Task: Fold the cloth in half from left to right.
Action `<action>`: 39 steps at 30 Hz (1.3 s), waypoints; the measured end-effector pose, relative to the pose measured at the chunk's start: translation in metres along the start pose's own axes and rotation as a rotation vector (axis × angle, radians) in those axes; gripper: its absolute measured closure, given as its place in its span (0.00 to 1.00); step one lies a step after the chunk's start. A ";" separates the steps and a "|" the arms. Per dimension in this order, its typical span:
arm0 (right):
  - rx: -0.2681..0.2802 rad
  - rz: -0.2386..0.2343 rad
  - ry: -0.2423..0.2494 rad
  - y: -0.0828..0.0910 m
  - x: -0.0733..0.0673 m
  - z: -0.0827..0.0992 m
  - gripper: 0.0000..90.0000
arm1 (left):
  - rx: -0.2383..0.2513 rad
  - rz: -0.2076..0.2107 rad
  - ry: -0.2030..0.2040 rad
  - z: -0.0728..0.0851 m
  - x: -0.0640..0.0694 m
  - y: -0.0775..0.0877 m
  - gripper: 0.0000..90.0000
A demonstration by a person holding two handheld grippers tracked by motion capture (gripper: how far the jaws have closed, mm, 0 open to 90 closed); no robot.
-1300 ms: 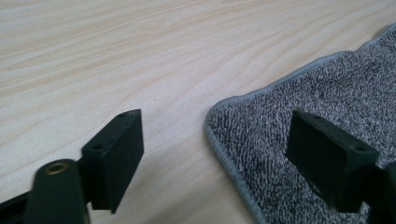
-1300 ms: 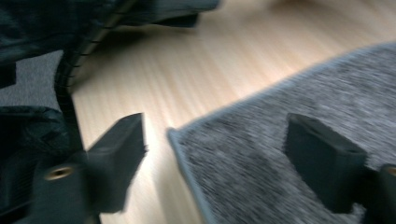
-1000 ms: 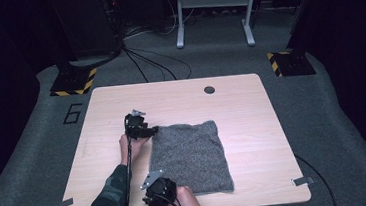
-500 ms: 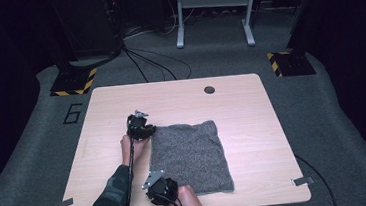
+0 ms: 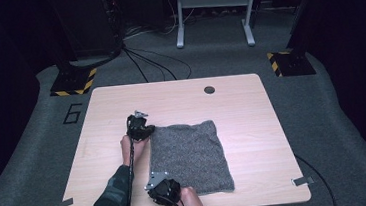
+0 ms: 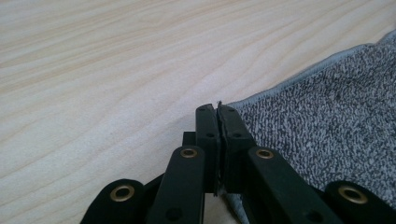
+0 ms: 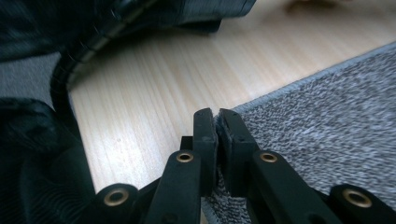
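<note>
A grey speckled cloth lies flat on the light wooden table. My left gripper is at the cloth's far left corner. In the left gripper view its jaws have just been closing and now pinch the hemmed corner of the cloth. My right gripper is at the near left corner. Its jaws have also just been closing and grip the cloth's edge between the pads.
A round cable hole sits near the table's far edge. A dark sleeve and cable lie close on the left in the right gripper view. Black cables run over the grey floor beyond the table.
Both hands keep their places at the cloth's left corners, and the cloth lies as before.
</note>
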State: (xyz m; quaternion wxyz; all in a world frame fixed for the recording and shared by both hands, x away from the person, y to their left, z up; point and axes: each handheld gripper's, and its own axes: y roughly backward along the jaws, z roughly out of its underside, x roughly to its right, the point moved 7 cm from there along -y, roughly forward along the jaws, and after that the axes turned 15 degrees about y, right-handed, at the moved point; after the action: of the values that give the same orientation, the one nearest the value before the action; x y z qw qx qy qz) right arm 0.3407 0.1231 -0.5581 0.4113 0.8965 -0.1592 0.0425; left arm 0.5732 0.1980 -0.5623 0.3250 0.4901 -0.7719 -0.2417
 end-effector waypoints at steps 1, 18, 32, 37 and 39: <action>0.008 0.001 -0.008 0.002 0.000 -0.001 0.96 | 0.007 0.002 0.011 -0.001 0.000 0.001 0.98; 0.153 0.028 -0.044 0.037 0.016 -0.023 0.96 | 0.008 -0.021 -0.049 -0.033 0.006 0.029 0.98; 0.230 0.064 -0.044 0.058 0.022 -0.040 0.96 | 0.031 -0.060 -0.121 -0.062 0.021 0.044 0.98; 0.268 0.078 -0.037 0.064 0.026 -0.053 0.96 | 0.035 -0.080 -0.138 -0.072 0.022 0.052 0.98; 0.279 0.091 -0.039 0.067 0.027 -0.058 0.96 | 0.042 -0.079 -0.141 -0.077 0.022 0.057 0.98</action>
State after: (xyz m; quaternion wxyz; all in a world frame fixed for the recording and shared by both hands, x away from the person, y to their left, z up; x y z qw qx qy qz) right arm 0.3476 0.1191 -0.4657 0.2772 0.9374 -0.2002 0.0653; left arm 0.5894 0.1963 -0.4651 0.2496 0.5085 -0.7779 -0.2721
